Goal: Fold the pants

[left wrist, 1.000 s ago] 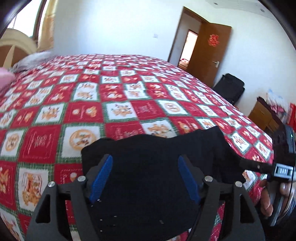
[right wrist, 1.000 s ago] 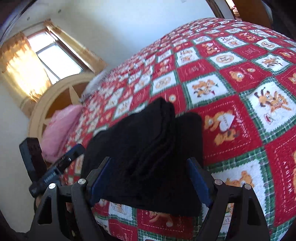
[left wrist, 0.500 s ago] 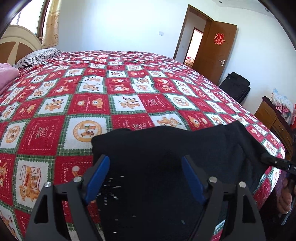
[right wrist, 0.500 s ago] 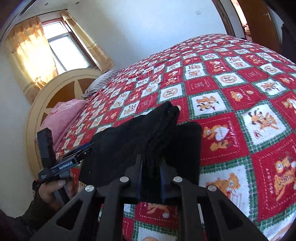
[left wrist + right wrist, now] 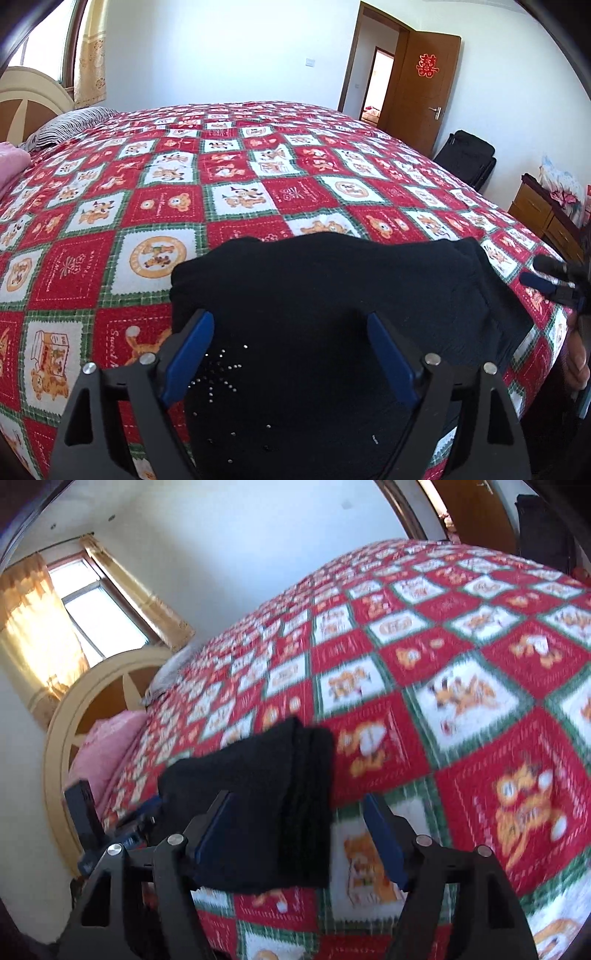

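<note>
On the near edge of the bed (image 5: 258, 155), over its red patchwork quilt (image 5: 461, 672), the black pants (image 5: 332, 295) lie folded into a compact stack. Above them the left tool (image 5: 291, 350) hovers with its blue fingers (image 5: 188, 354) spread wide, gripping nothing. Beside the stack's right end, the right tool (image 5: 299, 834) is likewise spread open, its view blurred.

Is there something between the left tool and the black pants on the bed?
Nothing visible. The left tool is open directly over the black pants, which lie folded on the bed with no other object between.
</note>
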Demonstrator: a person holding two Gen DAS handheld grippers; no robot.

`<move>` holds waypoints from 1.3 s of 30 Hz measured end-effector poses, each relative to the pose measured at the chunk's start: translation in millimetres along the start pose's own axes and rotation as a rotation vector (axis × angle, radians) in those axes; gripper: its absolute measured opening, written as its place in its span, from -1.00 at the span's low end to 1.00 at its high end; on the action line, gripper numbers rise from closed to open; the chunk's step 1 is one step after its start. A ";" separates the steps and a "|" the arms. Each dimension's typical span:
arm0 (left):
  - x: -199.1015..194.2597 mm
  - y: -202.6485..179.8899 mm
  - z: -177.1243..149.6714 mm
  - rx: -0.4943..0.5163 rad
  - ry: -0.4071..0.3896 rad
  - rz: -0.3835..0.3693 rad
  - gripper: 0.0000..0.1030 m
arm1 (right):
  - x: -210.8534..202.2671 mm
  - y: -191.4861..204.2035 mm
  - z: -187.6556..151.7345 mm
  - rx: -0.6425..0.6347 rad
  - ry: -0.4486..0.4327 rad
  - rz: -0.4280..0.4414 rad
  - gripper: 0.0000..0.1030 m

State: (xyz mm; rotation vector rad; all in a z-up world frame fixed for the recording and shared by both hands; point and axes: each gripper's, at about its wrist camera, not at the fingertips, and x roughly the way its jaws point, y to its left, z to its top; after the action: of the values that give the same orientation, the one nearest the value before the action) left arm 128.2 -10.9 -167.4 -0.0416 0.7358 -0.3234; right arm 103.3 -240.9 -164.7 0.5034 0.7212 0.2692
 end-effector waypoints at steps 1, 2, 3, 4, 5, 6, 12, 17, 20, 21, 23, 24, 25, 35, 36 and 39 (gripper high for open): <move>-1.1 -0.8 0.0 0.001 -0.005 0.000 0.71 | 4.1 6.4 6.5 -0.024 -0.014 -0.007 0.41; -3.0 -1.6 0.4 0.003 -0.011 -0.001 0.71 | 10.1 11.6 11.3 -0.045 -0.016 -0.016 0.41; -4.9 -1.7 1.0 0.005 -0.021 0.000 0.72 | 23.1 18.1 14.8 -0.073 0.009 -0.031 0.41; -5.9 -1.5 1.4 0.007 -0.026 0.005 0.78 | 34.1 21.0 17.2 -0.083 0.040 -0.046 0.41; -6.7 -0.9 1.9 0.008 -0.031 0.016 0.82 | 47.0 21.7 17.6 -0.082 0.072 -0.066 0.38; -7.3 0.4 2.3 0.008 -0.036 0.029 0.89 | 52.6 20.4 18.2 -0.081 0.089 -0.078 0.17; -1.2 10.2 1.1 -0.024 -0.020 0.053 0.94 | 52.0 13.1 7.6 -0.117 0.096 -0.128 -0.76; 9.1 13.9 -5.0 -0.029 0.018 0.049 0.97 | 61.1 2.1 6.4 -0.108 0.112 -0.137 -0.80; 8.3 15.4 -6.9 -0.039 0.021 0.044 1.00 | 61.9 5.7 6.7 -0.130 0.112 -0.149 -0.80; 7.8 15.5 -7.0 -0.040 0.021 0.044 1.00 | 60.9 6.3 6.6 -0.131 0.110 -0.150 -0.80; 7.7 15.4 -6.7 -0.034 0.021 0.048 1.00 | 55.3 9.2 5.8 -0.136 0.097 -0.164 -0.68; 6.9 15.4 -6.7 -0.032 0.020 0.050 1.00 | 47.2 14.0 4.8 -0.140 0.081 -0.197 -0.40; 6.3 15.5 -6.7 -0.032 0.019 0.049 1.00 | 39.9 19.0 3.8 -0.147 0.062 -0.197 -0.11; 5.7 12.3 -7.6 -0.024 0.029 0.045 1.00 | 40.3 62.5 -57.4 -0.307 0.210 0.014 0.08; 6.4 13.4 -8.2 -0.027 0.032 0.043 1.00 | 43.8 57.4 -61.0 -0.310 0.211 0.016 0.07; 9.7 16.9 -10.2 -0.044 0.047 0.032 1.00 | 41.4 50.7 -53.7 -0.272 0.220 0.060 0.06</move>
State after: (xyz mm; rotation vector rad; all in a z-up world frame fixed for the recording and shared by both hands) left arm 132.8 3.0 -183.9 -0.0642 0.7891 -0.2780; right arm 93.1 -162.7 -195.7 0.2380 0.8688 0.4775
